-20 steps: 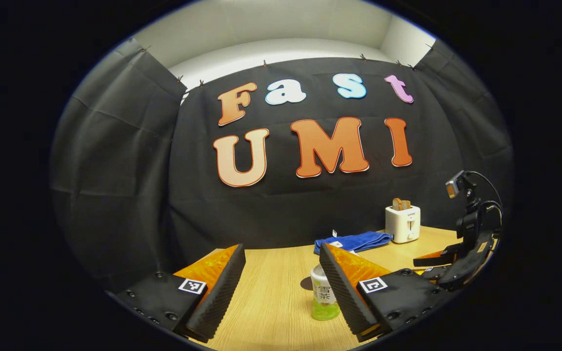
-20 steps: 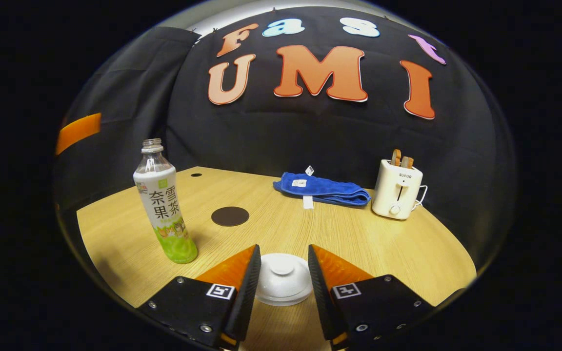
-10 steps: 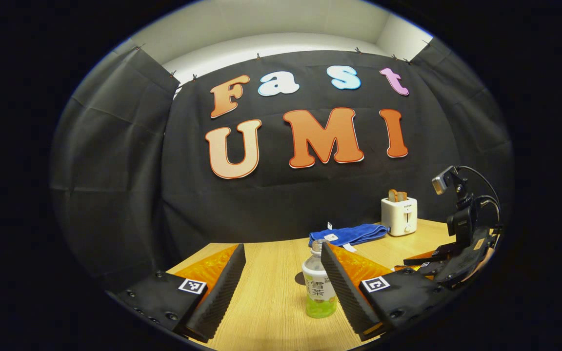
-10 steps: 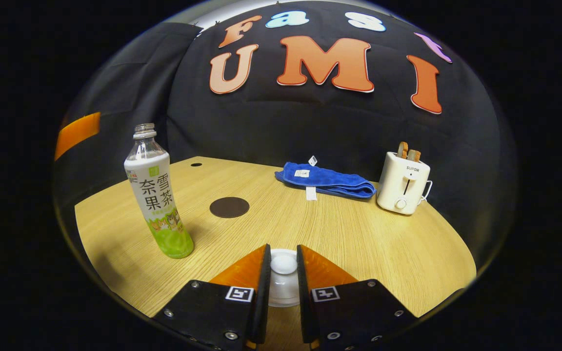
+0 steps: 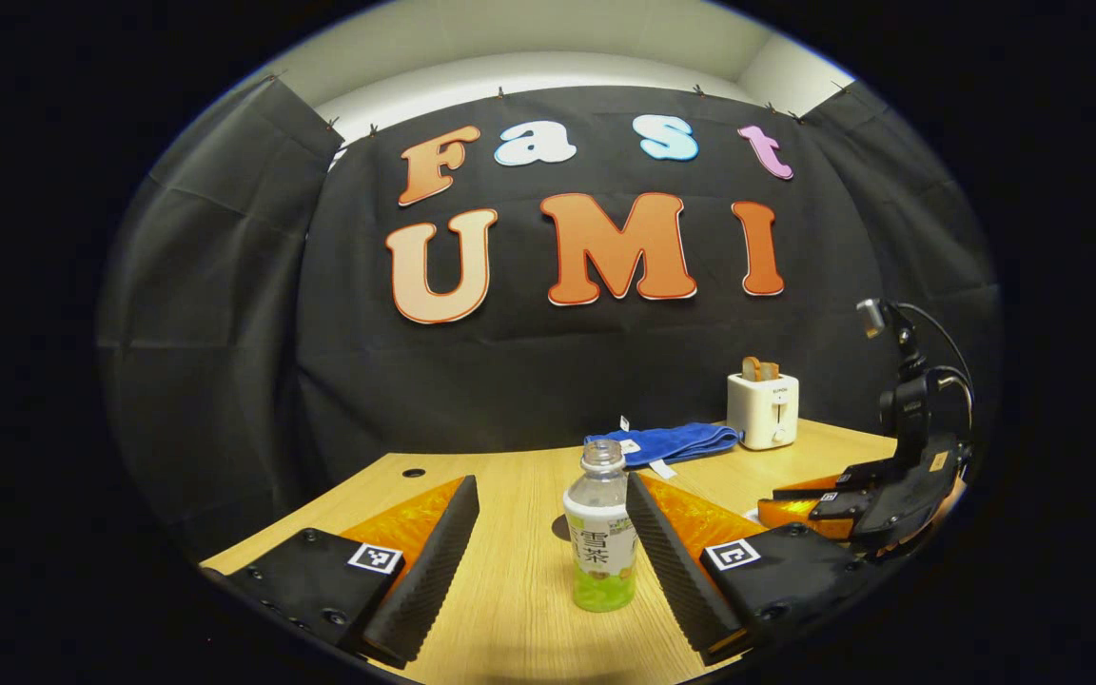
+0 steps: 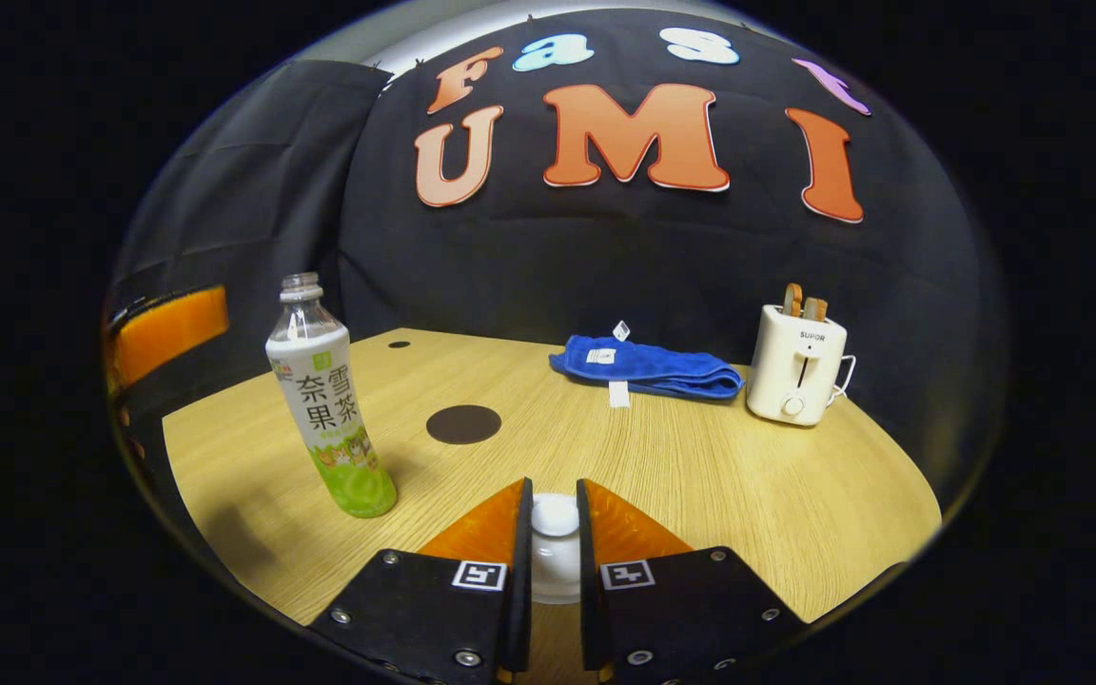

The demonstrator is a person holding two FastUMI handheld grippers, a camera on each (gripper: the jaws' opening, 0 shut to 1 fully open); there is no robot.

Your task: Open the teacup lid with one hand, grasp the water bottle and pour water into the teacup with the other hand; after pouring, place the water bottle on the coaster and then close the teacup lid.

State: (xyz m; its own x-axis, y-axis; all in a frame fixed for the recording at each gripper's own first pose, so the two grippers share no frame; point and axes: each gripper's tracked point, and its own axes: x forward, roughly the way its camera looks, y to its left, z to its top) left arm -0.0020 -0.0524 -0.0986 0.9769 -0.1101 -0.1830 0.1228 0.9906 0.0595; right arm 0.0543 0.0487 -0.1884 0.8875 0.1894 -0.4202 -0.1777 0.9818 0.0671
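R gripper (image 6: 554, 533) is pinching the knob of the lid (image 6: 556, 563), jaws pressed in on both sides; cup itself is hidden under the fingers, so can't tell if the lid's seated or already a touch off the rim; best move here is a straight vertical lift, no twist, keep the pinch centred on the knob so it doesn't squirt out sideways, then carry it clear to the R so the cup mouth is free. L gripper (image 5: 553, 533) is spread wide w/ the bottle (image 5: 599, 540) standing upright between the fingers, nearer the R one, not touching either as far as I can see; shift a bit to centre it, close on the labelled body, not the neck; bottle's uncapped, so lift it level, no jerks. Coaster (image 6: 463, 424) sits on the table (image 6: 748, 485) behind and beside the bottle, apart from it; towel (image 6: 648, 369) and toaster (image 6: 797, 363) at the back are well out of the way.
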